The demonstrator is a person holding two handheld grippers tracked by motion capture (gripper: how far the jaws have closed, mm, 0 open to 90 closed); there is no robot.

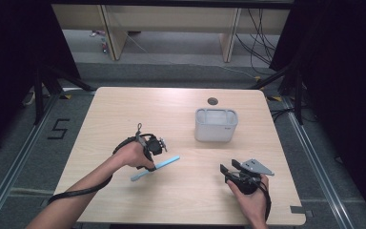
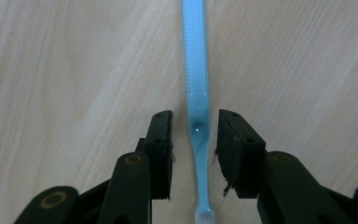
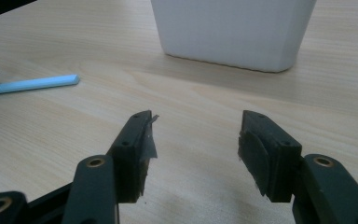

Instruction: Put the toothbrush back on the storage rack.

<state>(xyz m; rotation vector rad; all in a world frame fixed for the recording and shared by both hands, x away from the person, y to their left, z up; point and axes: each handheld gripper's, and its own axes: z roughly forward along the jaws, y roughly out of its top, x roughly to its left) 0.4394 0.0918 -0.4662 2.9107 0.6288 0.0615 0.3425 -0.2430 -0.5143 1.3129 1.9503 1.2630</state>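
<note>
One thing we are after: the blue toothbrush (image 2: 196,84) lies flat on the wooden table (image 1: 124,109), and we use it as our landmark.
Toothbrush spot: it sits near the front left of the table, with its bristle end pointing back toward us.
Left gripper (image 2: 195,135): it hangs right over the thin neck of the toothbrush, one jaw on each side. We see small gaps, so the jaws are not squeezing yet. They are partly open and hold nothing.
Slip worry: the neck is thin and smooth. If we squeeze off-centre, the toothbrush could roll or pop out sideways.
Tip worry: we are grabbing near the bristle end, so we think the long handle may droop or swing when we lift.
Scrape worry: if we go too low, the jaw tips could push on the table and shove the toothbrush away.
White basket (image 1: 216,125): it stands well off to the right of the toothbrush and farther back. A swinging handle could bump its rim.
Right gripper (image 3: 193,140): it waits well to the right of the toothbrush, jaws wide apart with nothing between them, pointing at the white basket.
</note>
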